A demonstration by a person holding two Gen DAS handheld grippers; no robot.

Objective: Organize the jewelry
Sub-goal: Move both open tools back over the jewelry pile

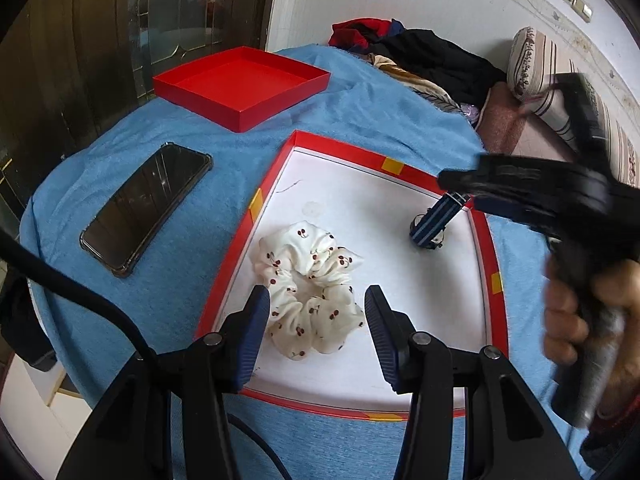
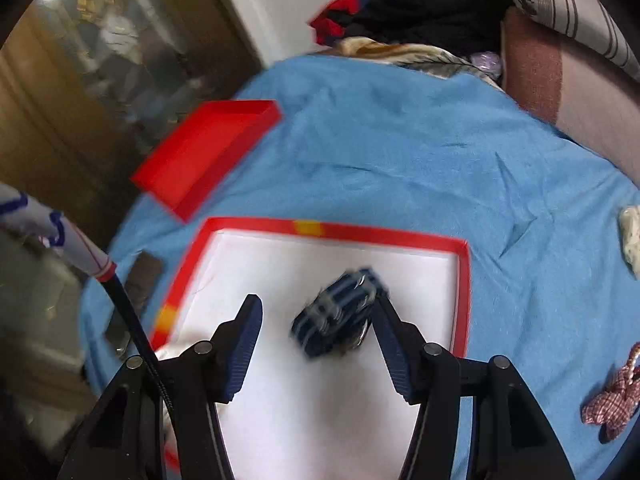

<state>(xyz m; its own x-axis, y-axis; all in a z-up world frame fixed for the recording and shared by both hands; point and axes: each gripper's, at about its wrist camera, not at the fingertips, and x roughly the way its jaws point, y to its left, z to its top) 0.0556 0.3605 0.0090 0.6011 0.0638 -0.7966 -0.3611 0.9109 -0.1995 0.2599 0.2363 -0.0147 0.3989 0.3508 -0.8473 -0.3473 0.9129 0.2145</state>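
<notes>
Partway through, by the look of it. Two pieces already in the box (image 1: 340, 152): cherry-print scrunchie (image 1: 308, 280) on the white floor toward the near left, striped strap (image 2: 336, 312) toward the far right corner, well apart from each other. Left gripper (image 1: 317, 294) released: jaws apart, hanging above the scrunchie's near edge, pads clear of the fabric as far as can be seen, nothing held. Right gripper (image 2: 316, 304) over the strap, jaws apart too; clear gap between one pad and the strap, other pad just beside or touching it, too blurred to say which. No squeeze from both sides visible, so read as not clamped; from the left wrist view the strap's upper end sits right under the tip, so a light snag can't be fully ruled out. Hand (image 1: 568, 312) on the right grip handle at frame edge. Still outside the box, on the blue cloth (image 1: 360, 112) off to the right: a red-checked bow (image 2: 612, 396) and a cream piece (image 2: 632, 236) partly cut off by the frame, so no telling what it is. Probably next in line. Lid (image 1: 240, 84) lying open side up beyond the box, not fitted; closing likely the last step, if wanted at all. Phone (image 1: 144, 208) left of the box, not part of the job. Rough estimate: about half the loose pieces placed, two left, then the lid.
</notes>
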